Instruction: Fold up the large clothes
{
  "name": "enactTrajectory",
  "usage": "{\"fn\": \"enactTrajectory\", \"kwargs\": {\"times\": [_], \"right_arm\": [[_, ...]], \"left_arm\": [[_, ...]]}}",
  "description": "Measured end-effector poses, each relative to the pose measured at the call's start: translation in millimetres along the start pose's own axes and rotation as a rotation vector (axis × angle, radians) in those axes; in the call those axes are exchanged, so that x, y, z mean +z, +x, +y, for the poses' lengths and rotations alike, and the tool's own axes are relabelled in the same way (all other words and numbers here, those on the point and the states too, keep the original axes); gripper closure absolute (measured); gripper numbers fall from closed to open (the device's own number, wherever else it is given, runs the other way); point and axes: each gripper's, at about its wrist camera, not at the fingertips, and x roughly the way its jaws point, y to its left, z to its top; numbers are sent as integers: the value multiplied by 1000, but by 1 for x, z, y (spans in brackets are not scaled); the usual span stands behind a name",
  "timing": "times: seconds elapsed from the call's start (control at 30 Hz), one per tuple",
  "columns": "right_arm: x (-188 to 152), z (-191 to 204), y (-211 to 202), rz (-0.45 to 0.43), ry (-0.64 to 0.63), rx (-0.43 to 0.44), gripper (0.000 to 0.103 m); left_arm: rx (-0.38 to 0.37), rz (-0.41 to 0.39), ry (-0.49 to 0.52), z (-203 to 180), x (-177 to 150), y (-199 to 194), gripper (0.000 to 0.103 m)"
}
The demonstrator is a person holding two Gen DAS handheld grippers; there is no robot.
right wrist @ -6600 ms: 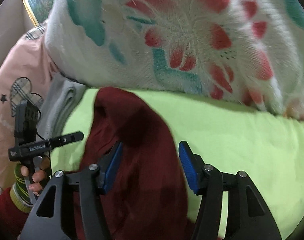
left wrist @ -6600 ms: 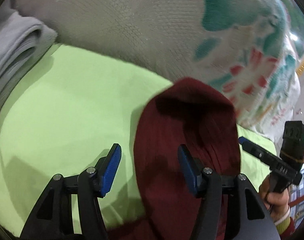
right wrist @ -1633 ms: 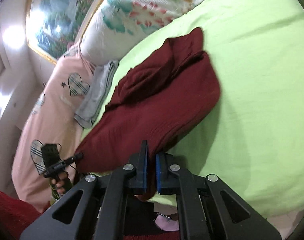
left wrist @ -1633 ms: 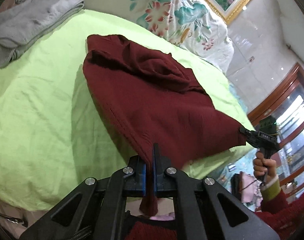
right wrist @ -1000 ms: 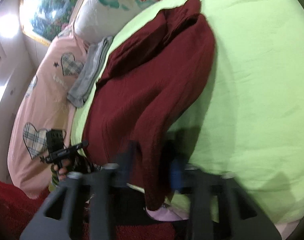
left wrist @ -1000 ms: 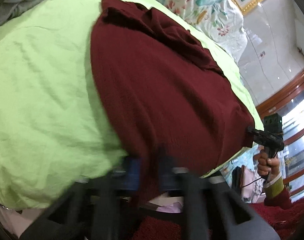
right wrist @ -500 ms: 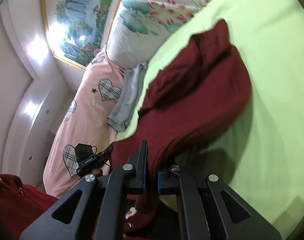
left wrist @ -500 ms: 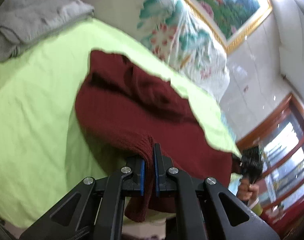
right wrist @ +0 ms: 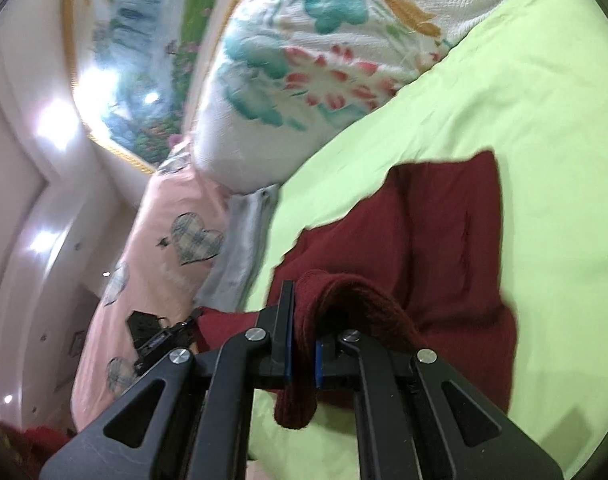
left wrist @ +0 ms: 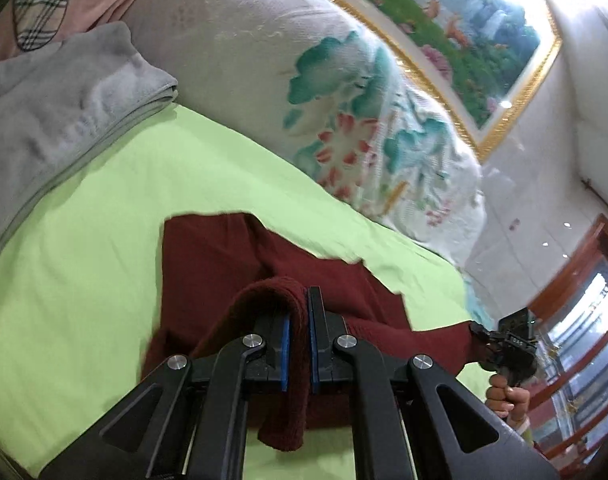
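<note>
A dark red knitted garment (left wrist: 220, 256) lies on the lime-green bed sheet (left wrist: 84, 232). My left gripper (left wrist: 298, 320) is shut on a thick fold of its near hem, lifted off the sheet, with a flap hanging below the pads. In the right wrist view the same red garment (right wrist: 443, 232) spreads ahead, and my right gripper (right wrist: 302, 320) is shut on the hem's other corner, also raised. The right gripper (left wrist: 477, 330) shows at the far right of the left wrist view, gripping red cloth. The left gripper (right wrist: 194, 314) shows at the left of the right wrist view.
A folded grey garment (left wrist: 52, 120) lies at the sheet's left end beside a pink quilt with plaid hearts (right wrist: 192, 244). A large white floral pillow (left wrist: 304, 92) bounds the far side of the bed. A gold-framed painting (left wrist: 443, 28) hangs above.
Both grippers have lifted and carried the hem forward over the garment toward the pillow. The red cloth now doubles over itself and takes up less of the sheet.
</note>
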Motion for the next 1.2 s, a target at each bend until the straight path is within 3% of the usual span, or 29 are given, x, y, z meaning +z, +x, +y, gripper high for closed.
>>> {"fn": "enactTrajectory", "kwargs": {"times": [0.13,0.27,0.43,0.47,0.53,0.6,0.7,0.8,0.9,0.97,1.1,1.2], "right_arm": [[36,-36,45,19,43,-108,95],[45,-83,82,58,130,-170,94],[38,-109,85,54,217,-155,91],[37,-107,79,45,218,-158,89],[33,-98,63,15,195,-186,66],[25,-78,42,-40,120,-226,54],[4,-42,34,-44,-26,-260,53],[-23,-8,68,108,-171,-220,53],[-41,14,113,256,-365,-339,54],[-35,16,129,270,-427,-401,54],[18,-6,128,162,-326,-449,54],[55,-39,118,55,-195,-509,54]], "left_arm": [[89,37,-24,22,26,60,100],[162,102,-41,49,28,113,100],[229,199,-26,69,9,148,97],[222,198,-33,69,6,144,93],[201,188,-38,62,-1,126,79],[166,167,-17,46,-11,108,74],[83,203,64,8,-37,96,74],[14,303,145,-29,-62,118,74],[19,354,222,-54,-76,149,74],[62,363,249,-57,-72,170,74],[82,327,193,-37,-36,188,78],[168,256,151,-15,-6,192,77]]}}
